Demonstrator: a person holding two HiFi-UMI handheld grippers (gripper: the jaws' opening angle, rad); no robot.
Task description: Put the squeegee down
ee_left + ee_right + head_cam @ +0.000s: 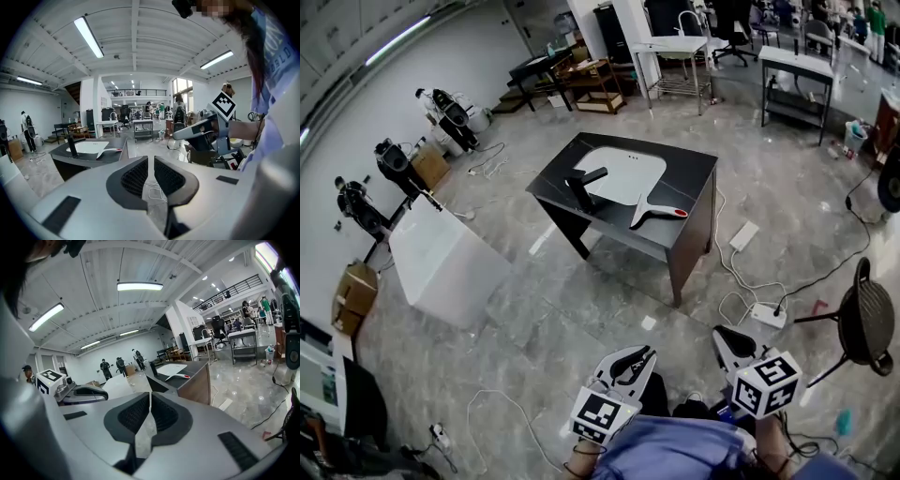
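The squeegee (656, 214), white with a red handle end, lies flat on the black table (698, 173) next to a white sink basin (623, 173) and a black faucet (584, 187). It also shows far off in the left gripper view as the squeegee (107, 151) and in the right gripper view as the squeegee (177, 376). Both grippers are held close to the person's body, well short of the table. My left gripper (637, 356) (151, 161) shows a narrow gap between its pads with nothing in it. My right gripper (727, 339) (150, 397) is shut and empty, its pad tips touching.
A white slab (441, 262) lies on the floor left of the table. Cables and a power strip (766, 314) trail on the floor at the right, near a black stool (867, 319). A cardboard box (354, 295) stands at the far left.
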